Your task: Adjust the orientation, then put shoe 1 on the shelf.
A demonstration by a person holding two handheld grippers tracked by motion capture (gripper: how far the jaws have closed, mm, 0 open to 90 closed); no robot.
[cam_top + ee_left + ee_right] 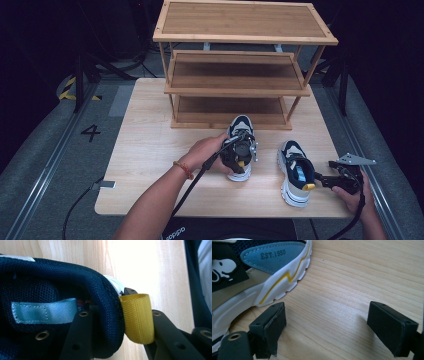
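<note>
Two navy, white and beige sneakers lie on the wooden table. My left gripper is shut on the heel collar of the left sneaker, in front of the rack. In the left gripper view one jaw sits inside the navy mesh collar and the other presses outside against the yellow pull loop. The right sneaker lies near the table's front right. My right gripper stands open just beside its heel. In the right gripper view the sneaker's sole lies just beyond the left jaw, and bare wood lies between the jaws.
A three-tier bamboo shoe rack stands at the back of the table with bare shelves. The table's front edge runs close under both hands. Cables trail from the grippers toward the bottom of the high view.
</note>
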